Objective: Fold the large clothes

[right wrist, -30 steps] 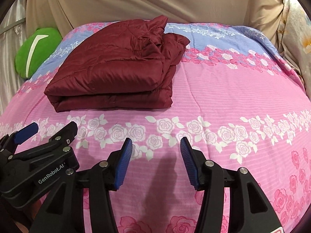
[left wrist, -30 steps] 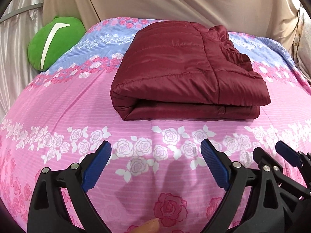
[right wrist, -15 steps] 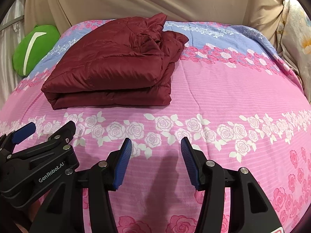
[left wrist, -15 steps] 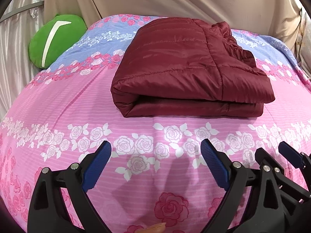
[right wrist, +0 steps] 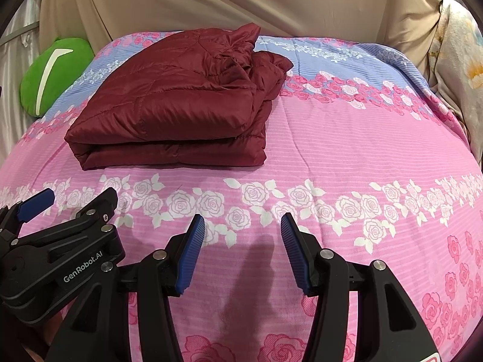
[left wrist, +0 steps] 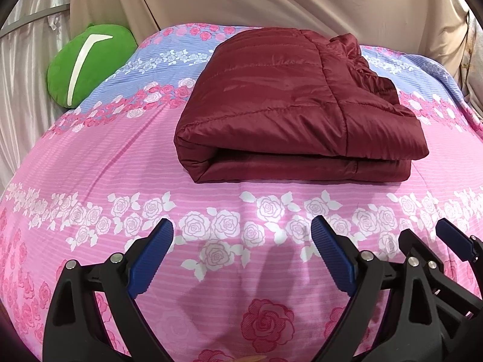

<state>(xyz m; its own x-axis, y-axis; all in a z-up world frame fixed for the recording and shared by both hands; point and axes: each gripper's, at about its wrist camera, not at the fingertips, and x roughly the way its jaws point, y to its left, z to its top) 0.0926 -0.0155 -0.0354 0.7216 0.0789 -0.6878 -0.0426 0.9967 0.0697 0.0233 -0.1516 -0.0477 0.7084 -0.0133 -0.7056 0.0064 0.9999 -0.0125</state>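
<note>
With both tools held low over the near bedspread, the left gripper has its fingers spread wide and holds nothing; the right gripper is parted less widely and is likewise empty. Beyond them, well apart from both, the maroon quilted jacket lies folded into a compact stack mid-bed. Folding appears complete; at most, the bunched far edge needs tidying. A green cushion rests at the far left.
</note>
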